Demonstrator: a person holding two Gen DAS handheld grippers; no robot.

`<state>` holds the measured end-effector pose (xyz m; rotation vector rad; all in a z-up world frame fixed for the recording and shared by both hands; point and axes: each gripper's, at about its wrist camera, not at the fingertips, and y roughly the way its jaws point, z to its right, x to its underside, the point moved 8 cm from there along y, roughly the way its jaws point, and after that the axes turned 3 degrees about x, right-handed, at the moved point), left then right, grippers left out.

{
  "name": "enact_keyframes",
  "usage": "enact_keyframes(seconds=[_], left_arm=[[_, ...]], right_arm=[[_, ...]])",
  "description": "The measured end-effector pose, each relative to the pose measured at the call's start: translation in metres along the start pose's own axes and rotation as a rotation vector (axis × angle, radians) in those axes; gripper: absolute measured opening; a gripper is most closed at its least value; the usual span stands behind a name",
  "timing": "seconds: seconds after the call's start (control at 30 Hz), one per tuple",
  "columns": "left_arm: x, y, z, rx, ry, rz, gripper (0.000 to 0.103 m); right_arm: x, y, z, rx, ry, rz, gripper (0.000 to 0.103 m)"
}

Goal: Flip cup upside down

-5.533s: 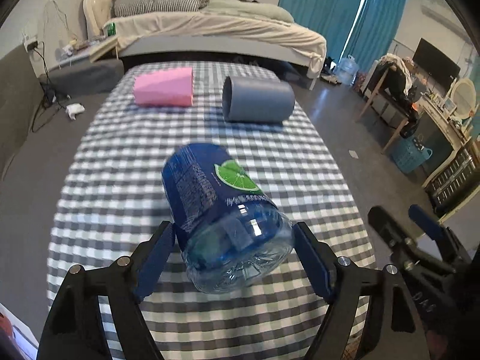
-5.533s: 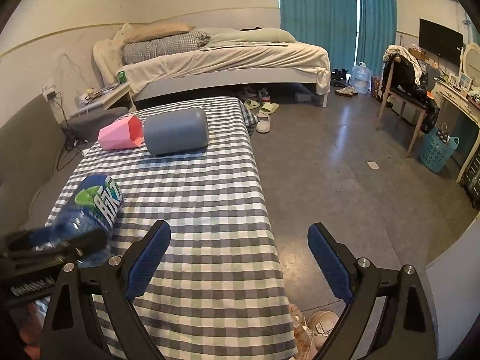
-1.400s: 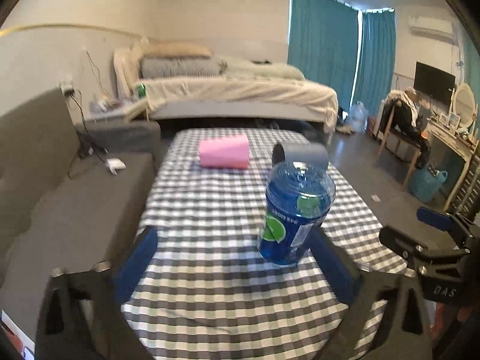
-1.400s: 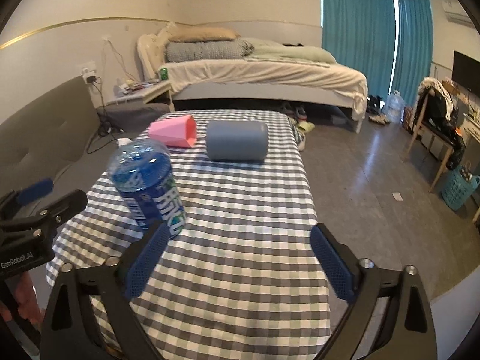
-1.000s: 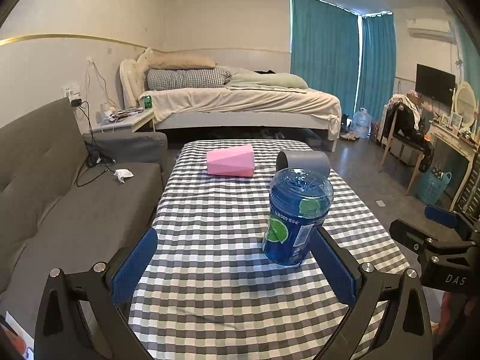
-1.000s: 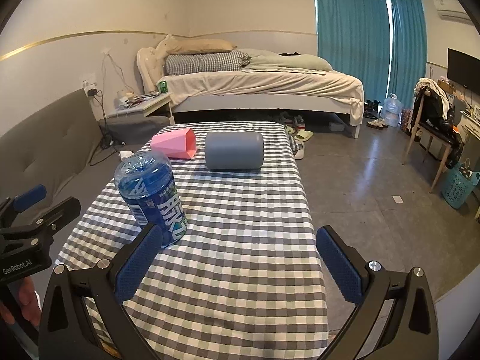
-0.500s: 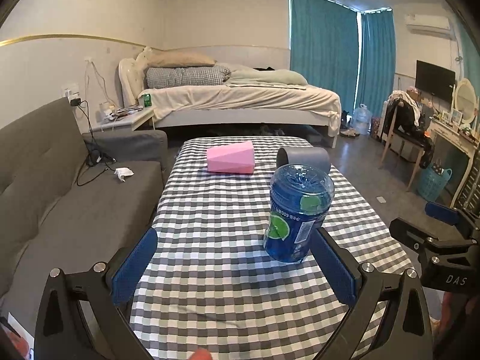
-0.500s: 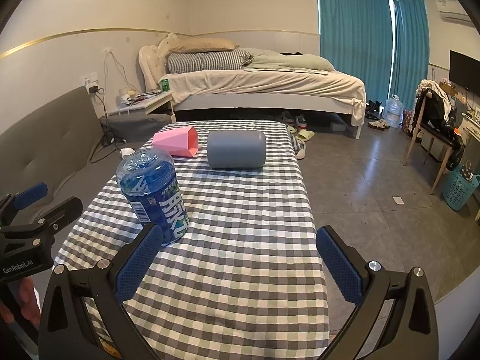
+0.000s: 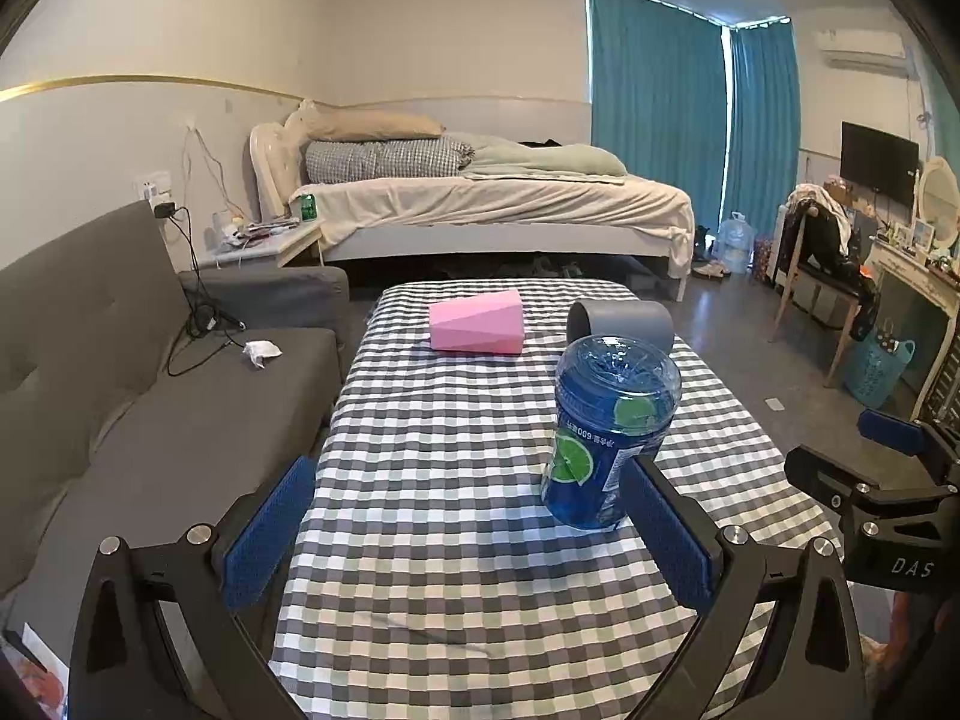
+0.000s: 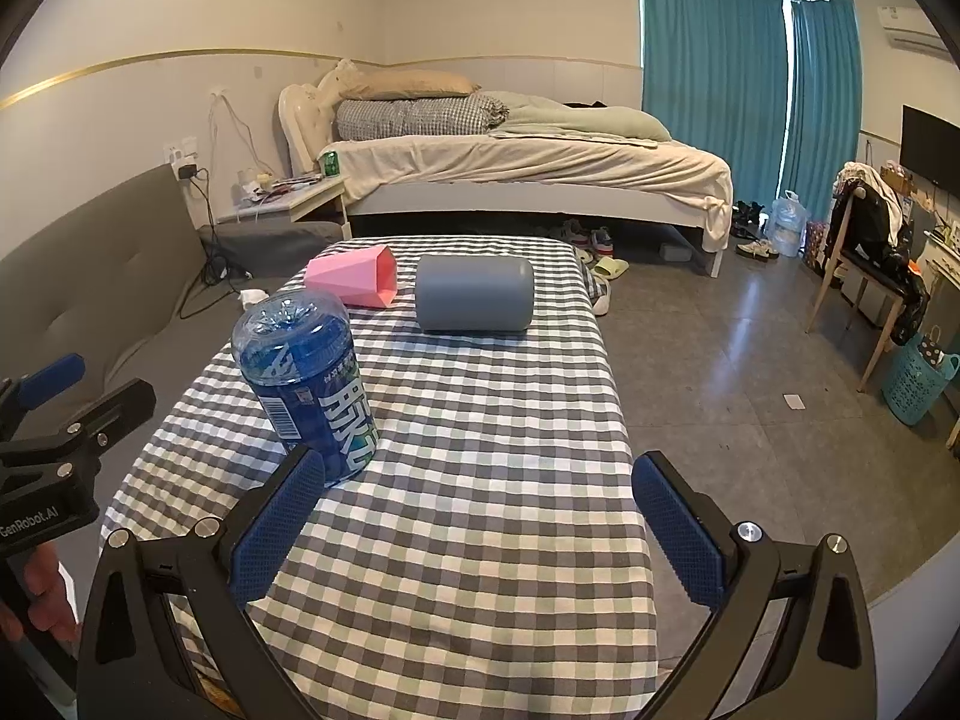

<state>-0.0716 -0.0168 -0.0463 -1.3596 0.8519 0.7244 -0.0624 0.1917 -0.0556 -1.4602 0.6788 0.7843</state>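
- Both jaws gape: the left gripper point(image 9: 468, 522) has let go and backed away; the right gripper point(image 10: 477, 516) holds nothing.
- Freed, the blue cup point(image 9: 609, 429) now stands bottom-up on the checked table point(image 9: 456, 588), so the flip looks done.
- Behind lie a pink cup point(image 9: 477, 330) and a grey cup point(image 9: 624, 318), well apart, blocking nothing.

A lived-in bedroom at home: unmade bed point(image 9: 480, 204), grey sofa point(image 9: 90, 360), teal curtains point(image 9: 654, 108), wall television point(image 9: 879, 162).
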Motion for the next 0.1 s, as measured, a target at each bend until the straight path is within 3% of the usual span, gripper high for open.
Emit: enact_keyframes(seconds=[0.1], left_arm=[[-0.0003,-0.0004,-0.0006,0.001,-0.002,-0.001,0.103]], right_arm=[[0.0003,0.0,0.0005,-0.001,0.0,0.002,0.103]])
